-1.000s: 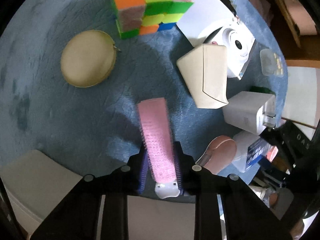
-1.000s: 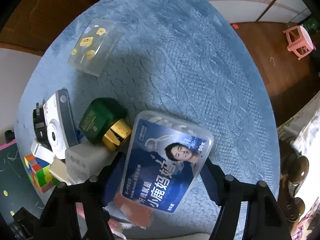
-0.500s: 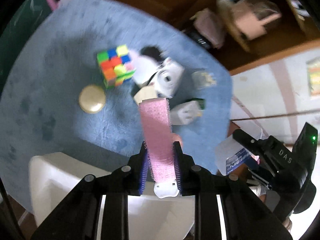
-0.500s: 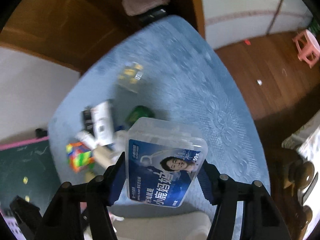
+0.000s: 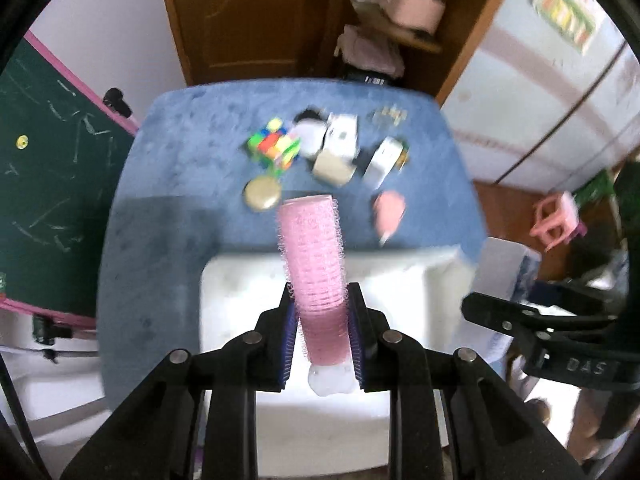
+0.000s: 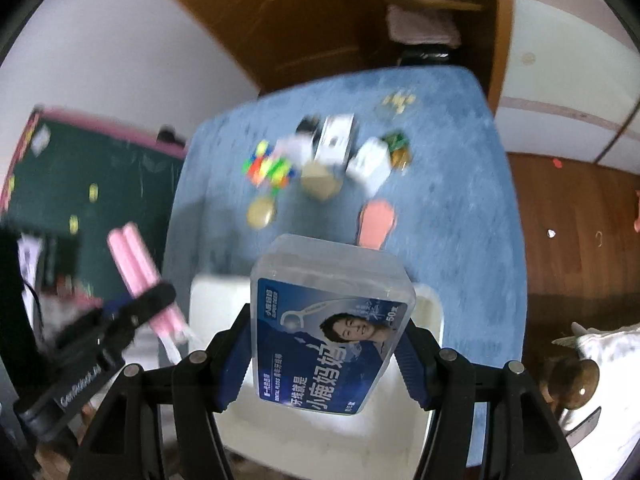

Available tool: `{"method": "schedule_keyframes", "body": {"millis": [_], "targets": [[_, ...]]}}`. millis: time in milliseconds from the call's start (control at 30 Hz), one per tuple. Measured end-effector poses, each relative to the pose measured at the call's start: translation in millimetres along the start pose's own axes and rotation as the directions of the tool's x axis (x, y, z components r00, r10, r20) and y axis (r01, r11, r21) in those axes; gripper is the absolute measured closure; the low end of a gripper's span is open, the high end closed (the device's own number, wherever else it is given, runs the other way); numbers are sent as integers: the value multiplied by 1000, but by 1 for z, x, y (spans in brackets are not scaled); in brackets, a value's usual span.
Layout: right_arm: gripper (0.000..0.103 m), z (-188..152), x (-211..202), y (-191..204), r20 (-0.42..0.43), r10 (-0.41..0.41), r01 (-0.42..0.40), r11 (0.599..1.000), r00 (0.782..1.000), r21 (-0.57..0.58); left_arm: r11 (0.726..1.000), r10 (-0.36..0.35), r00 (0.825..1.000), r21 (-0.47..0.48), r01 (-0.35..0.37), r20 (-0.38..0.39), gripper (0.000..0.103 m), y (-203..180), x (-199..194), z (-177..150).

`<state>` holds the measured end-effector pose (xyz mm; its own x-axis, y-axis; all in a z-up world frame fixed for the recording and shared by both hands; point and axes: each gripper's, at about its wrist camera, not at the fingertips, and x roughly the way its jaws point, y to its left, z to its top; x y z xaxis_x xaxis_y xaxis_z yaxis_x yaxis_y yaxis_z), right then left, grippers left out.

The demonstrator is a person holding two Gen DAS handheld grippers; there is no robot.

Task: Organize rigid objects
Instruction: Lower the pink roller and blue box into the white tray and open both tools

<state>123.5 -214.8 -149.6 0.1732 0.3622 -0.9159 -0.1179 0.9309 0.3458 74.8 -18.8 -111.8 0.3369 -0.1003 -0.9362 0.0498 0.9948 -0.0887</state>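
Pink hair roller pinched between fingers of left gripper, raised above white bin, roller pointing toward 12 o'clock. Floss box, clear plastic with blue label, clamped between fingers of right gripper, likewise up over same white bin. Bin at near edge of blue table. Farther out on table, toward 12 o'clock from roller: round gold case at 11, colour cube beyond it, beige box at 12, white instant camera behind that, white charger at 1, pink oval item nearer at 2, small clear case at far edge. All blurred, details unclear. Green-and-gold bottle just beside charger in right view. Right gripper visible at 3 o'clock in left view, left gripper at 9 o'clock in right view. Green chalkboard at 9 o'clock off table, wooden door at 12, pink stool on floor at 3.
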Motion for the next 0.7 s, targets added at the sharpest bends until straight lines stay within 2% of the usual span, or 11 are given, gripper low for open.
{"method": "schedule_keyframes", "body": {"millis": [100, 300, 467, 633, 667, 700], "targets": [[38, -28, 25, 4, -58, -19, 17, 999, 998, -37, 999, 37, 998, 39, -35, -52, 78, -1, 23, -29], [38, -71, 71, 2, -153, -75, 64, 995, 985, -77, 993, 67, 987, 108, -51, -143, 78, -10, 73, -68], [38, -87, 108, -5, -198, -122, 107, 991, 973, -85, 993, 68, 975, 112, -45, -213, 78, -10, 112, -84], [37, -96, 135, -4, -222, -193, 164, 976, 956, -142, 992, 91, 967, 108, -67, -237, 76, -11, 131, -87], [37, -95, 139, 0, -219, -204, 172, 972, 954, -159, 991, 101, 966, 113, -76, -239, 72, -12, 131, -87], [37, -97, 141, 3, -213, -220, 183, 967, 952, -179, 989, 111, 966, 118, -85, -235, 61, -14, 131, -86]]}}
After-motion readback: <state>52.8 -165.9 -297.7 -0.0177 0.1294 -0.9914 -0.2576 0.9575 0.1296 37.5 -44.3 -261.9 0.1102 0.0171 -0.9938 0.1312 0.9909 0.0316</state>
